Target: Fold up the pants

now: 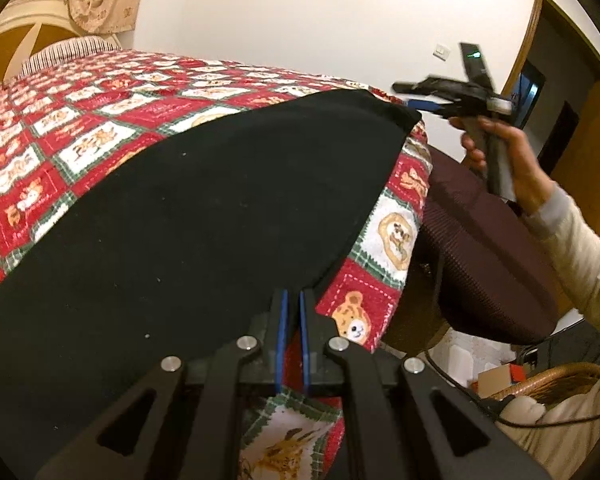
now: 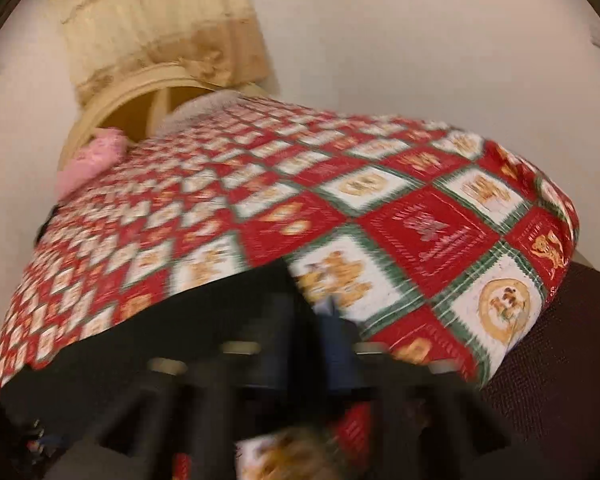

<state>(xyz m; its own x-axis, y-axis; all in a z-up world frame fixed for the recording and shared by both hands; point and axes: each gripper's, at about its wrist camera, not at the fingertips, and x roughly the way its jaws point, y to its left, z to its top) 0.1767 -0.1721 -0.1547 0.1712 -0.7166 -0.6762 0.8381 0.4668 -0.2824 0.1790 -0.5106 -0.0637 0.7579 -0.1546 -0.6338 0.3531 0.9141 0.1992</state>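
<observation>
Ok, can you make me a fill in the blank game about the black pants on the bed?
1. The black fabric pants lie on a red, white and green ____ quilt.
2. The left gripper nips the pants' near ____.
3. The brown wicker ____ sits low on the right.

Missing words: checked; edge; basket
</observation>
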